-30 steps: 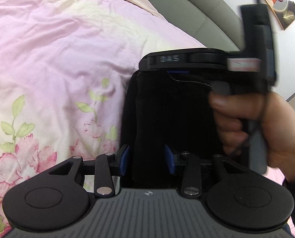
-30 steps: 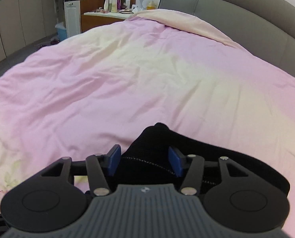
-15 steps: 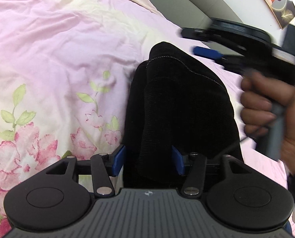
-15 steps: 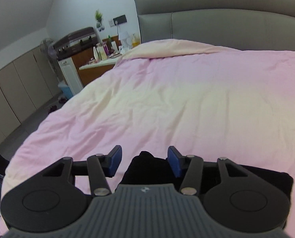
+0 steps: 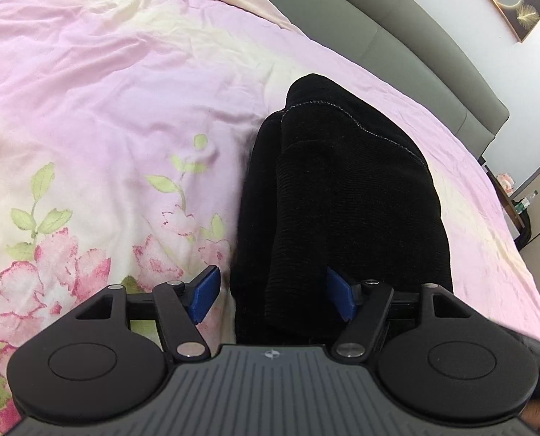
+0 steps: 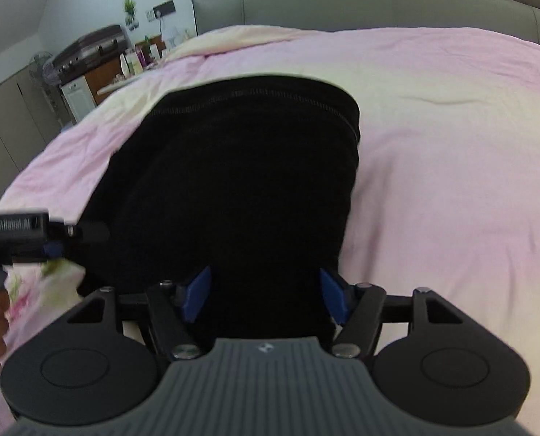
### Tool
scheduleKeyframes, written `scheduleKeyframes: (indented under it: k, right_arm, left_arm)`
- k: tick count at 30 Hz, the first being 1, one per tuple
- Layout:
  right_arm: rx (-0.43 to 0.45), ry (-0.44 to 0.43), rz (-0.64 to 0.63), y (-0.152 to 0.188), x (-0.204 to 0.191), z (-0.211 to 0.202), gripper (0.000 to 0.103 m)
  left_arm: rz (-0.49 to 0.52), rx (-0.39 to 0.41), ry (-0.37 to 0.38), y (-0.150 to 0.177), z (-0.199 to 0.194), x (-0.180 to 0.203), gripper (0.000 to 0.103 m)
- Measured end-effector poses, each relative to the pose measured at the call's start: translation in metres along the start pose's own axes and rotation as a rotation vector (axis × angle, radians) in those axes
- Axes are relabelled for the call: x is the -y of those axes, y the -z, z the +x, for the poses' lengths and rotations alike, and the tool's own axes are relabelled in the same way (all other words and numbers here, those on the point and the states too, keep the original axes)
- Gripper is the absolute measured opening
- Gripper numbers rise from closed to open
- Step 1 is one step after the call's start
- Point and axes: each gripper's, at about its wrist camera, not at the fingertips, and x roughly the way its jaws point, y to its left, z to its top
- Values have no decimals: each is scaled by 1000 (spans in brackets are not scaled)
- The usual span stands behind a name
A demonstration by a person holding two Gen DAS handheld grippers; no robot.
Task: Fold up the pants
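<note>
Pants (image 5: 342, 196) now lie folded on the bed (image 5: 106, 91), released a moment ago. Left hand-held gripper (image 5: 271, 296) and right hand-held gripper (image 6: 264, 296) both stand apart around the bundle, seemingly not gripping; folding looks almost finished.

Black ribbed pants (image 5: 350, 196) lie folded into a compact stack (pale stitching along one edge).

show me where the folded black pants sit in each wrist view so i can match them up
Left wrist view: black pants fill centre right, running up from between the open left gripper fingers.
Right wrist view: pants fill the centre, above the open right gripper.
Shared landmark: the grey headboard behind the pink duvet.
</note>
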Motion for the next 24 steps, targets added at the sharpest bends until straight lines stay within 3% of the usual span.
scheduleKeyframes:
  k: [6, 11, 15, 18, 24]
  right_arm:
    - [-3, -88, 116, 18, 28, -32, 61]
    - [46, -96, 175, 14, 43, -46, 61]
    - [63, -104, 210, 10, 54, -45, 65]
    - [70, -114, 241, 7, 62, -43, 69]
    - [53, -153, 281, -4, 76, -26, 73]
  left_arm:
    - [25, 8, -32, -2, -2, 7, 78]
    - [62, 12, -56, -6, -11, 19, 74]
    - [98, 16, -78, -15, -21, 26, 75]
    - [111, 1, -109, -26, -25, 27, 82]
    - [117, -11, -87, -47, -22, 27, 84]
